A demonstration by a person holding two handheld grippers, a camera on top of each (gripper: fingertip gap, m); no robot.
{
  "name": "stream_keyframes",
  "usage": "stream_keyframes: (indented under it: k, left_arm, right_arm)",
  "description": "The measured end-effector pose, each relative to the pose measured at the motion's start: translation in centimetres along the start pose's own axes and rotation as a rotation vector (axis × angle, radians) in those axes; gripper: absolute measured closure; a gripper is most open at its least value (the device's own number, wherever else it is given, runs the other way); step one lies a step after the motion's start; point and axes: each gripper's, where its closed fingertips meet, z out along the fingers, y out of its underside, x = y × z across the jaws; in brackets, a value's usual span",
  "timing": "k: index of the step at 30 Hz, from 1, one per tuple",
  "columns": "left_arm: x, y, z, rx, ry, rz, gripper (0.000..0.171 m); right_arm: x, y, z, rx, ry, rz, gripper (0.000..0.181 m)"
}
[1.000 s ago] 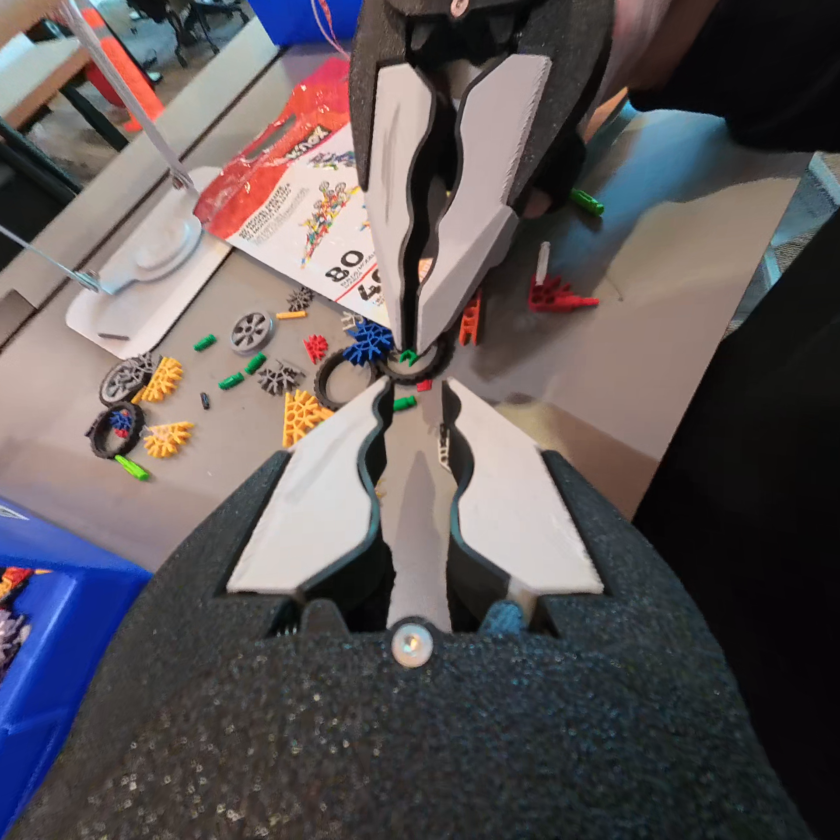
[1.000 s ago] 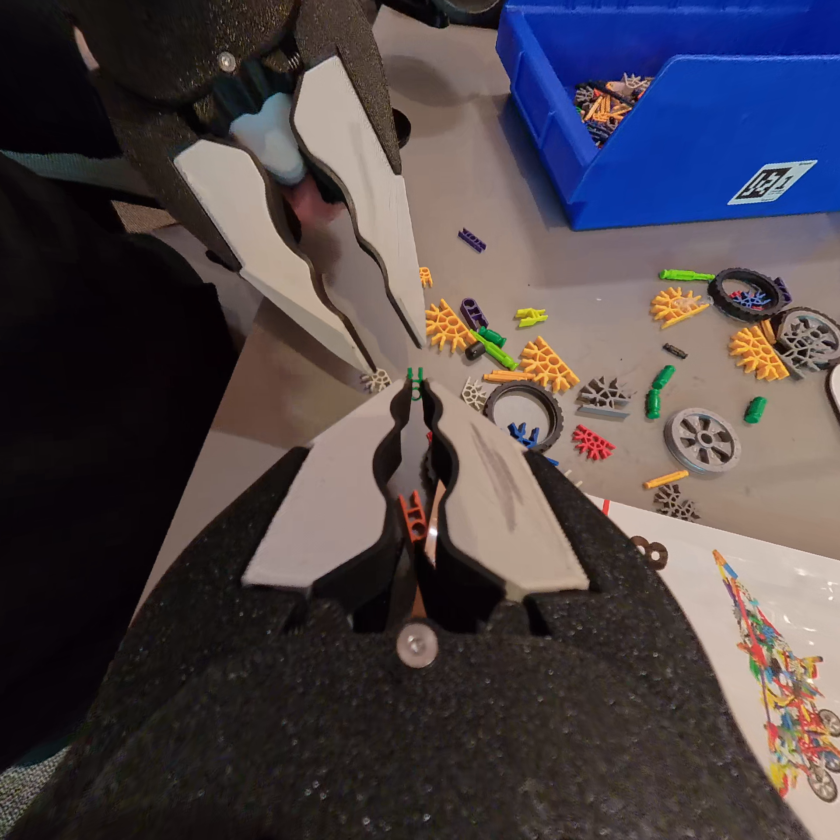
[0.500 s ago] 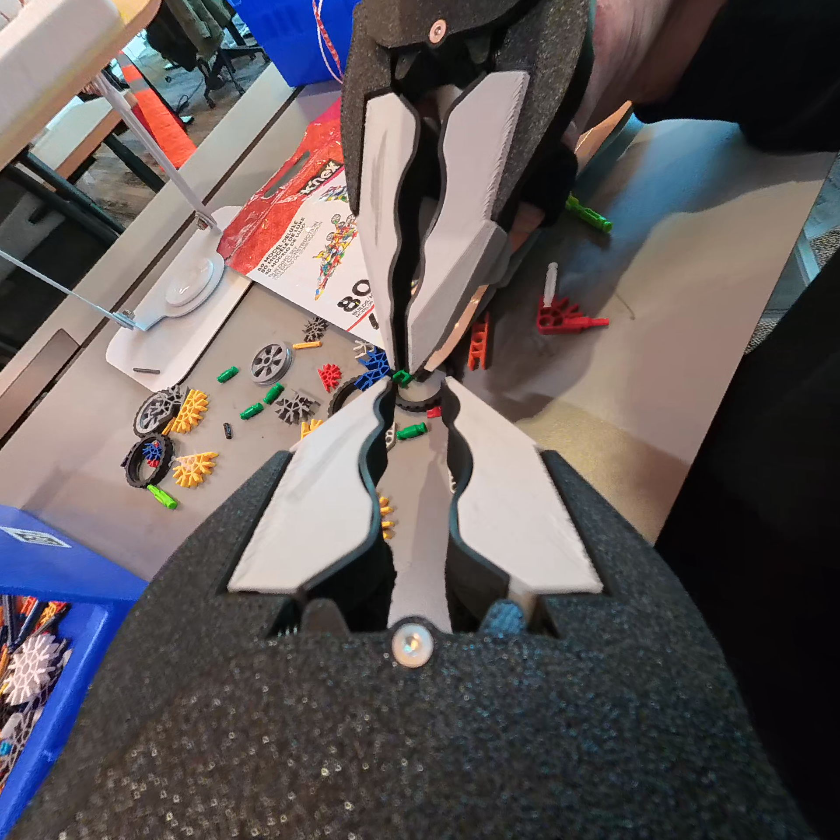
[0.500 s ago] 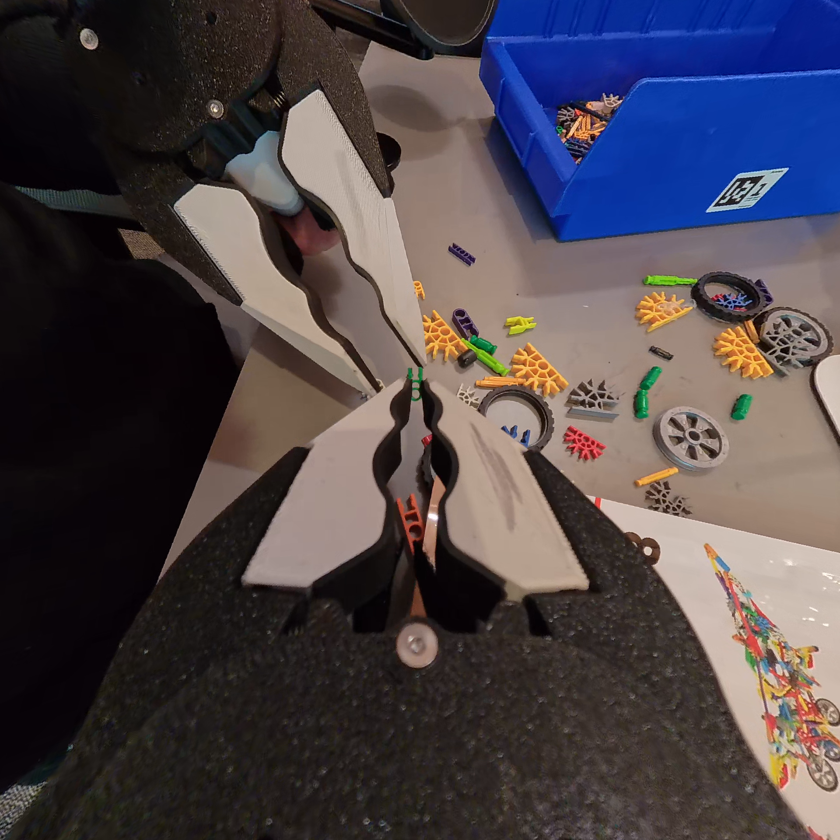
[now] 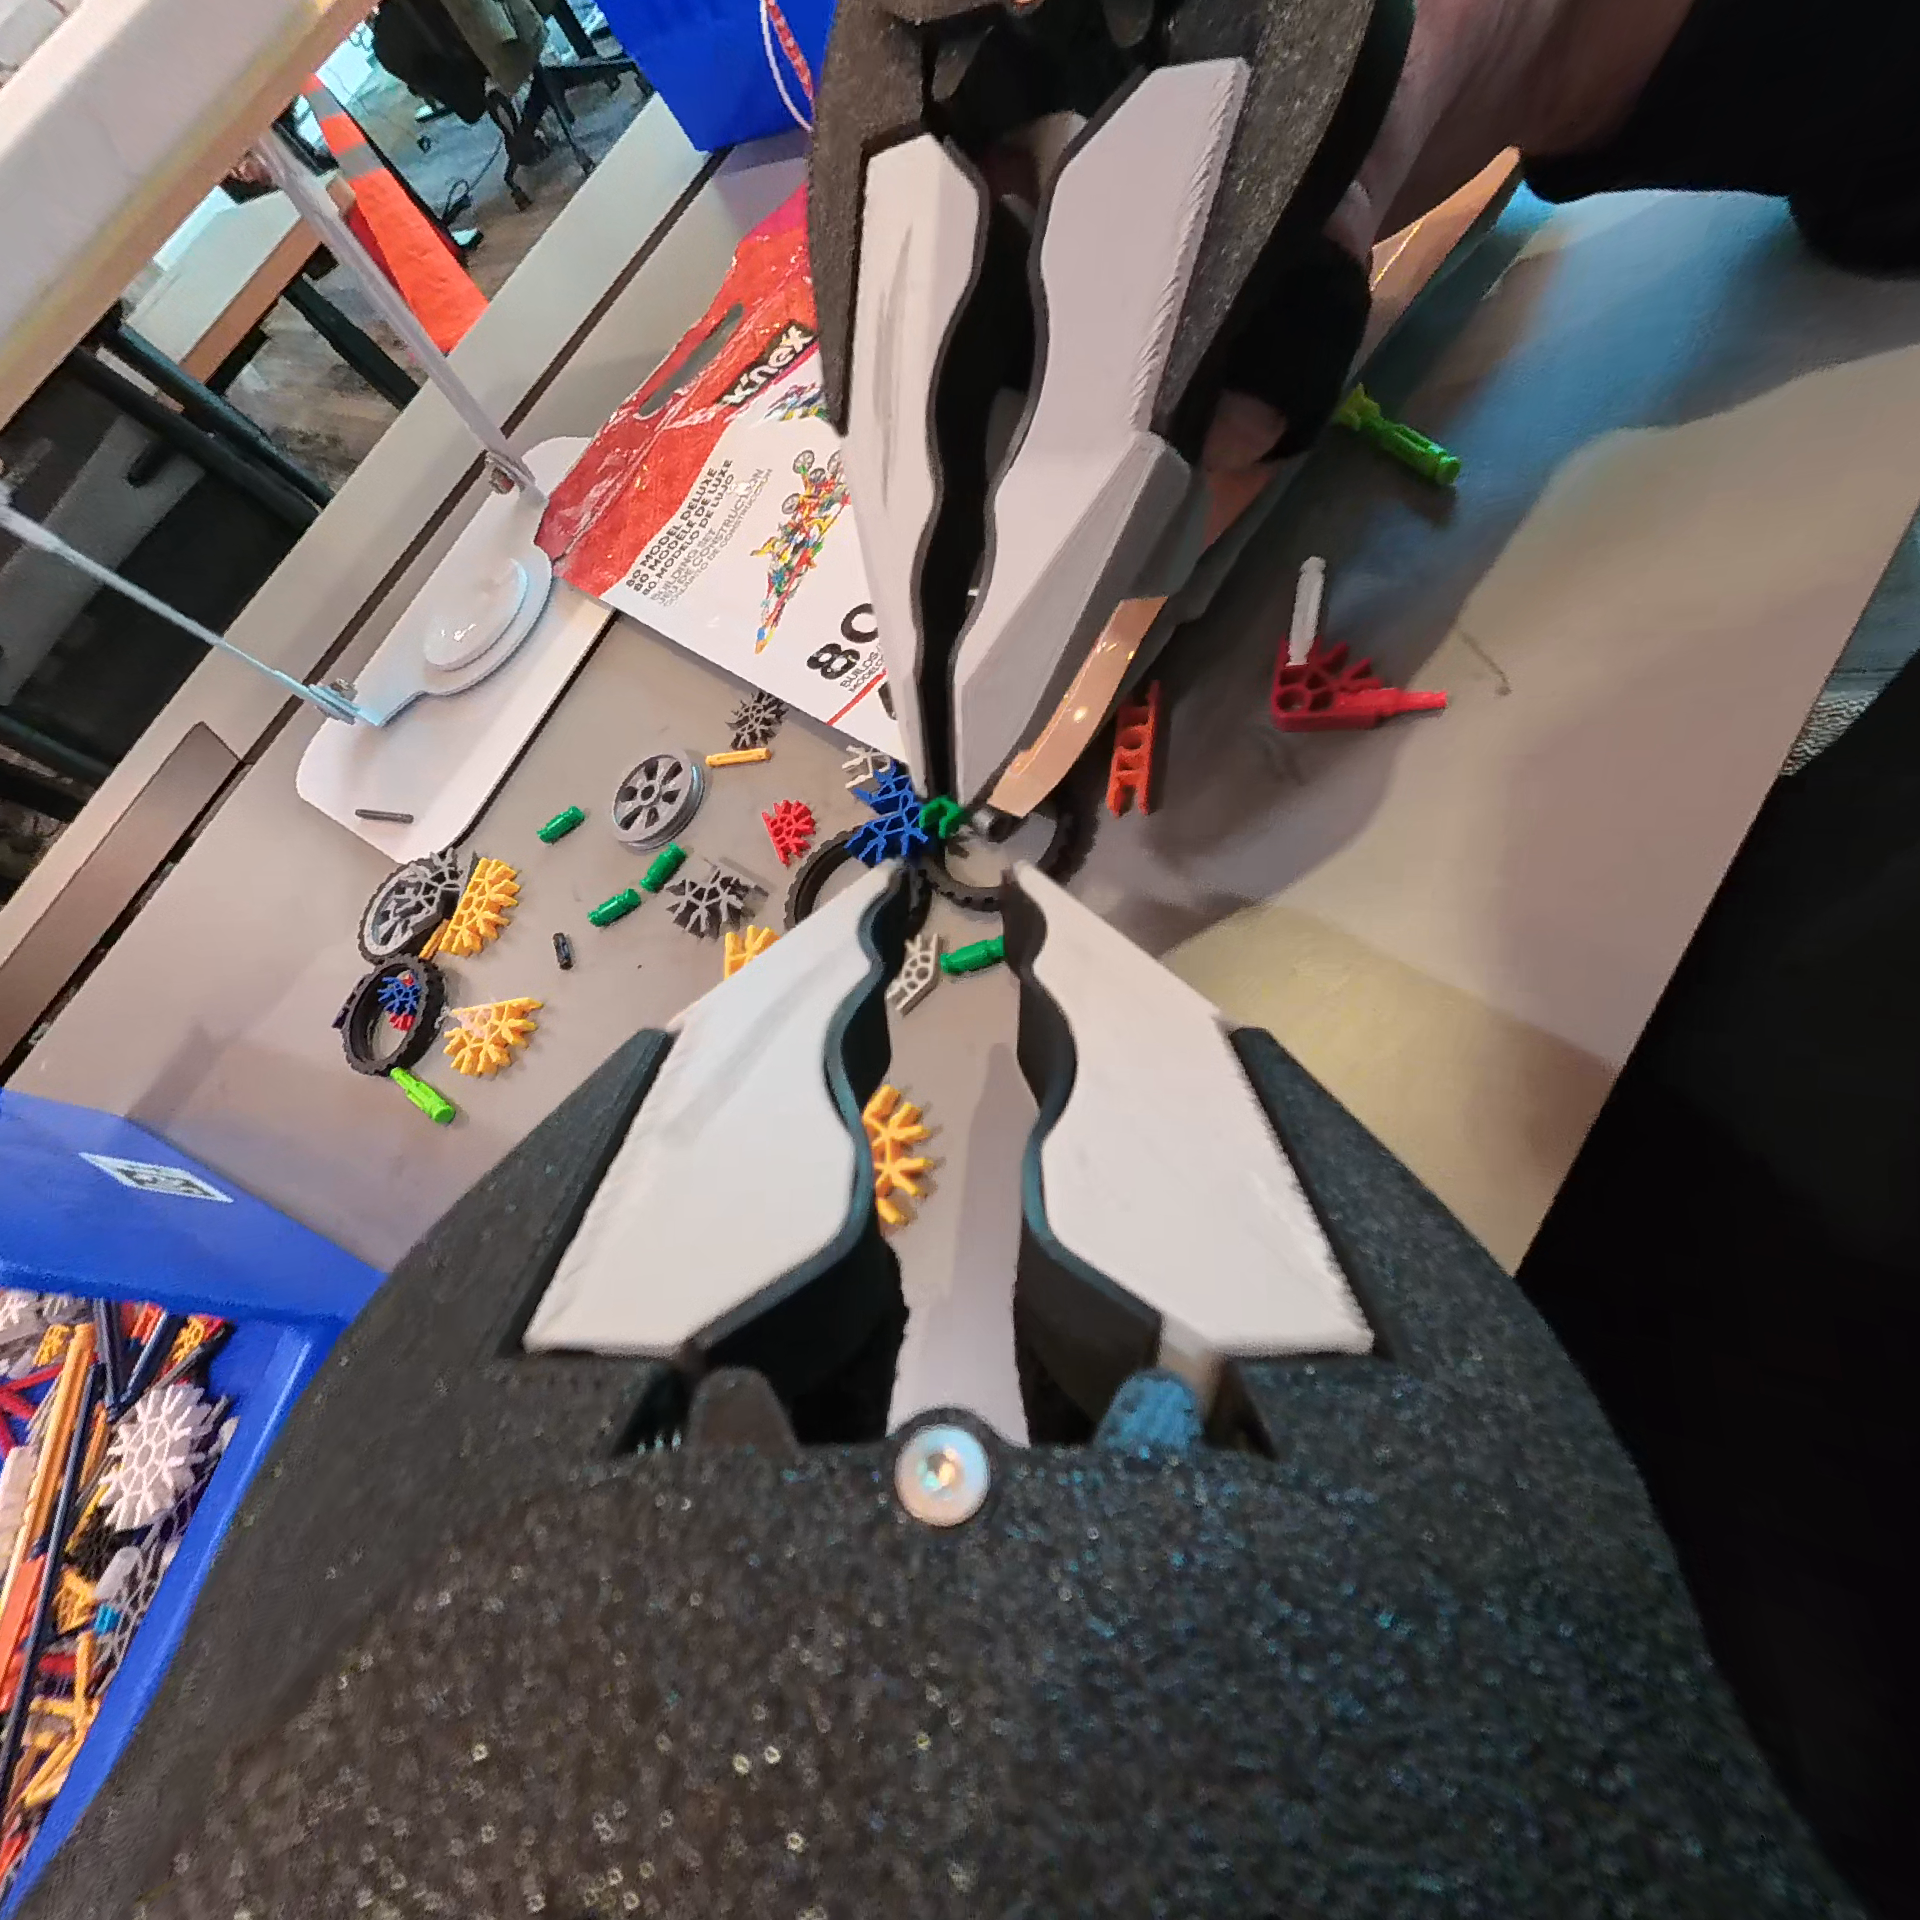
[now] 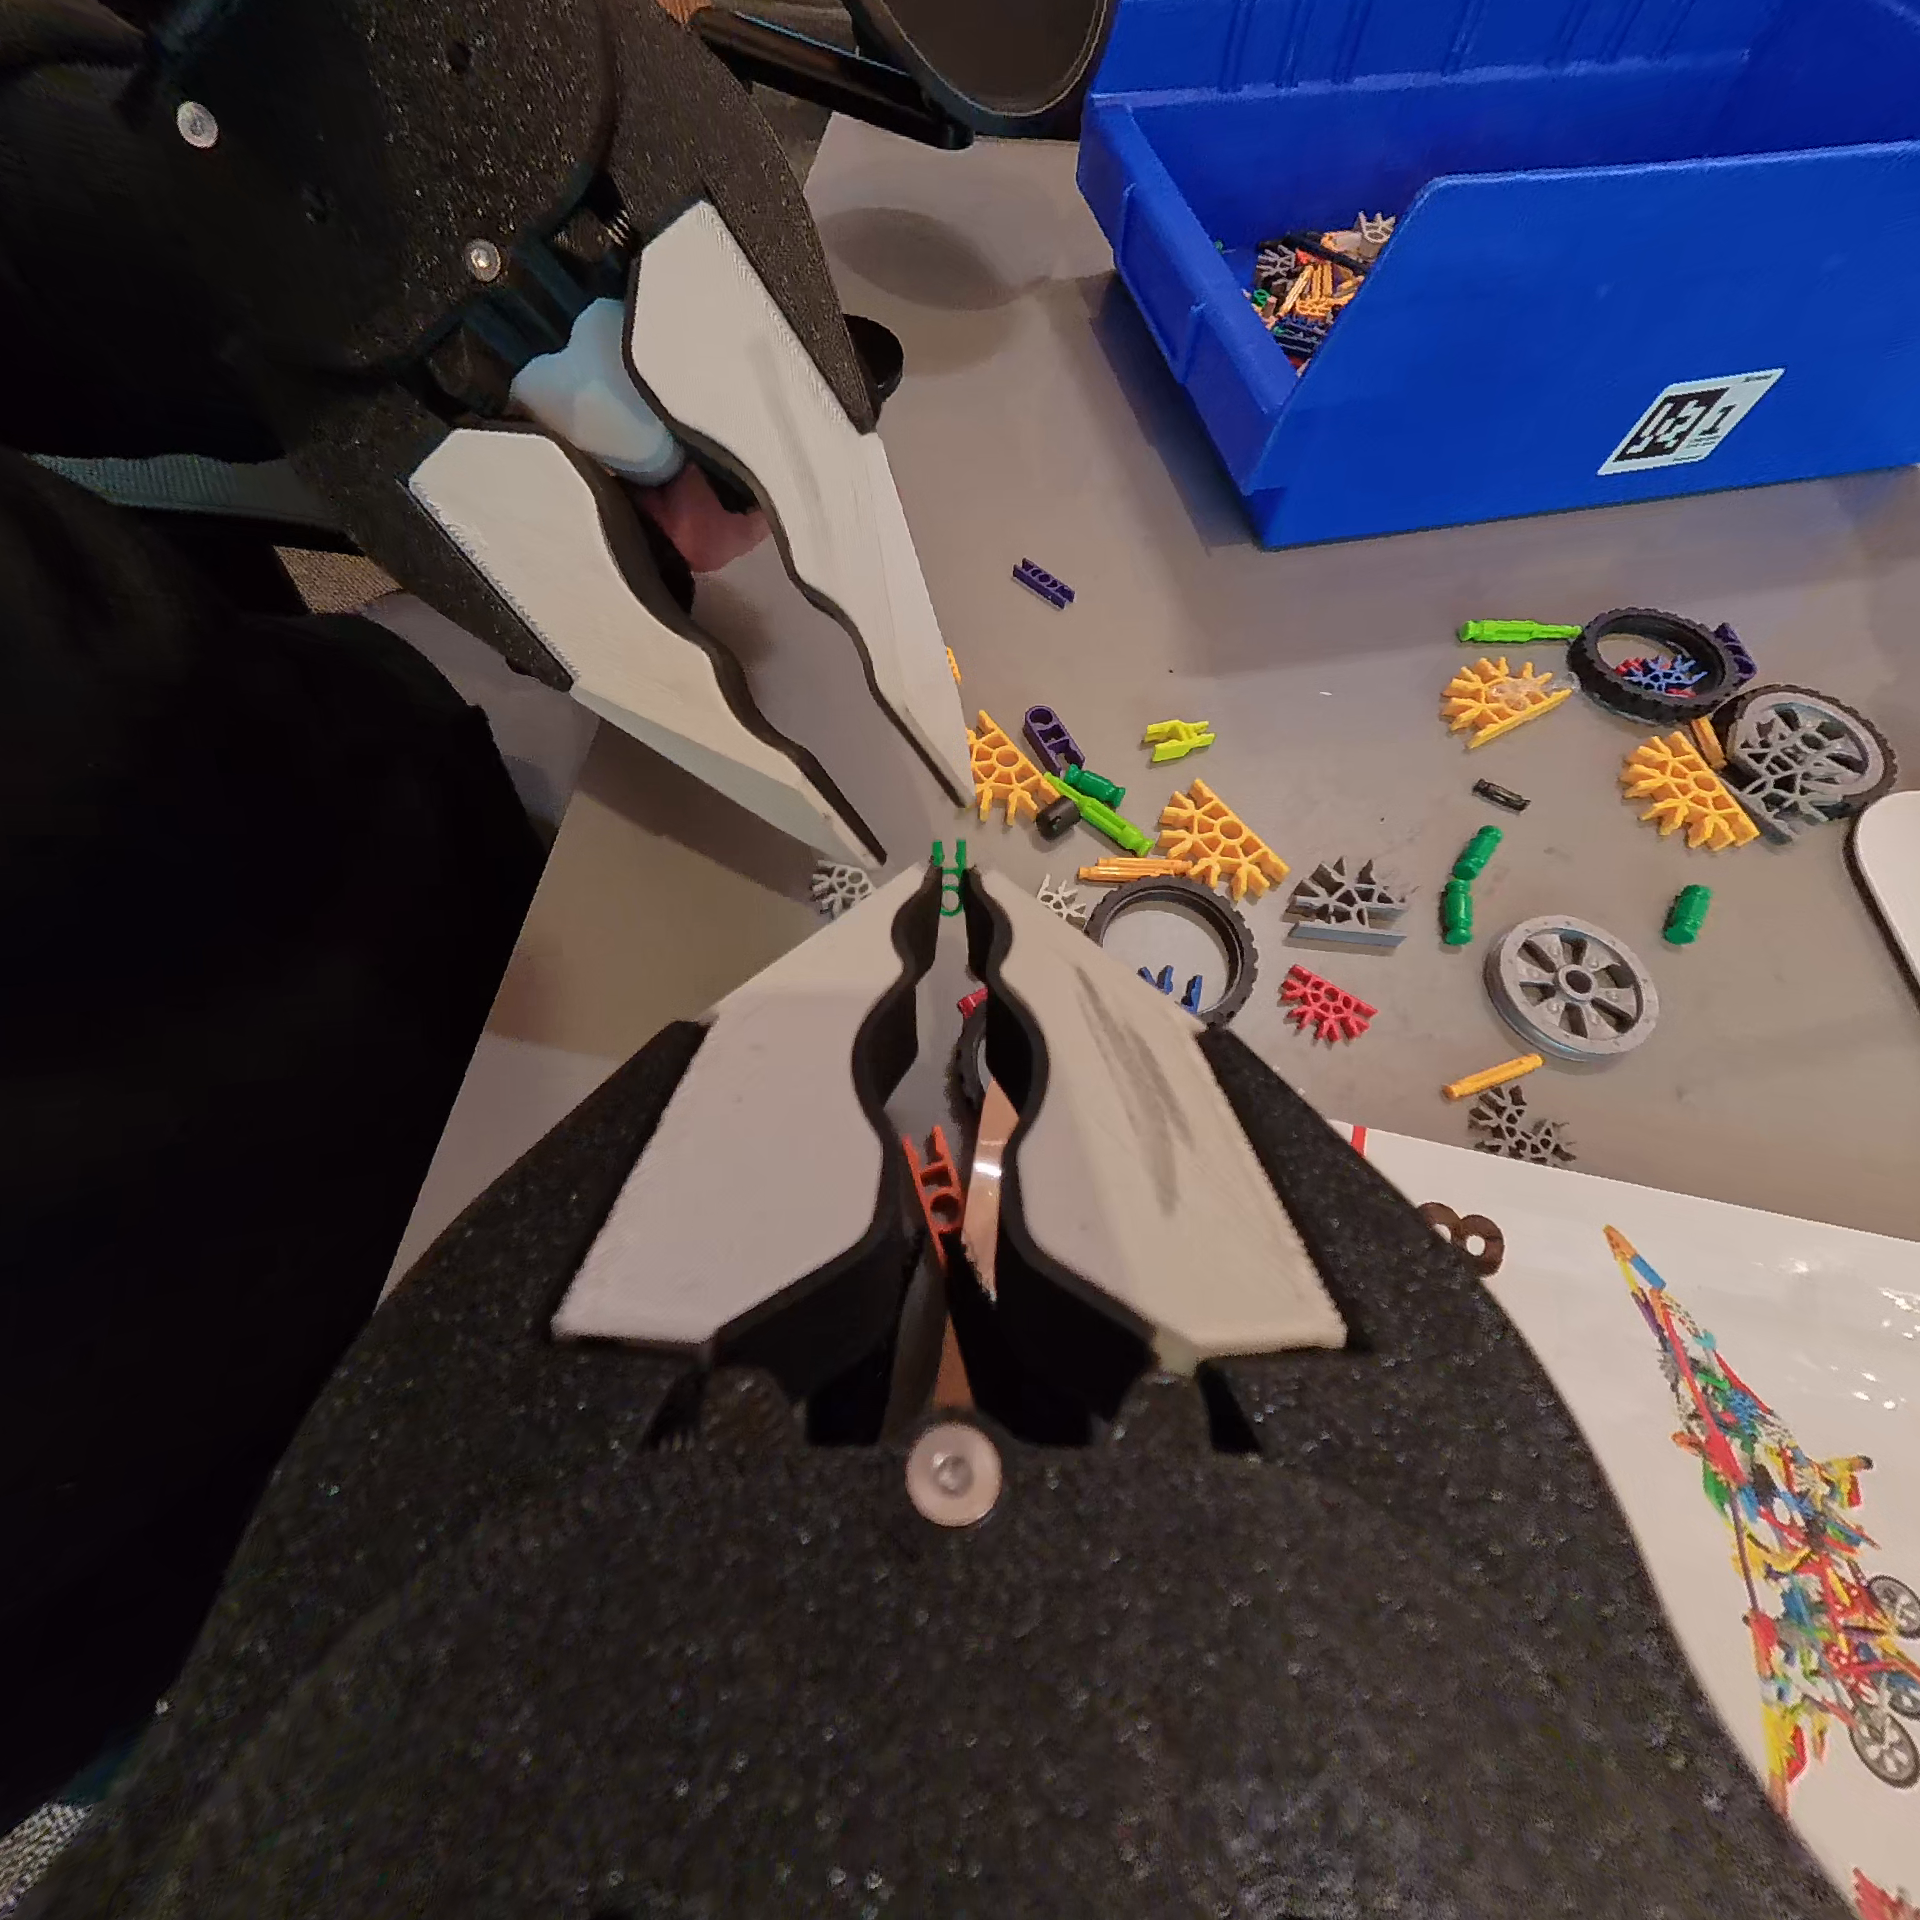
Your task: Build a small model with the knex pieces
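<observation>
I see right tool (image 6: 953,883) clenched on small green clip connector (image 6: 949,869) | left tool (image 5: 954,883) released, empty, just opposite | connector light, stiff, slippery — I'd pinch its flat sides

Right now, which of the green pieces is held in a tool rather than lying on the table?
The small dark green clip, pinched at the tips of the right tool. The other green pieces, short rods, lie loose on the grey table.
</observation>
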Motion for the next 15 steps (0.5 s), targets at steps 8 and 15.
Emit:
stream_keyframes:
  k: [8, 15]
  left_arm:
    - [-0.02, -0.58, -0.44, 0.027, -0.027, 0.020, 0.154]
    - [0.22, -0.74, 0.36, 0.019, -0.039, 0.081, 0.154]
  right_arm:
    - [-0.34, 0.03, 0.19, 0.004, -0.031, 0.022, 0.178]
    - [-0.30, -0.24, -0.03, 0.022, -0.038, 0.038, 0.178]
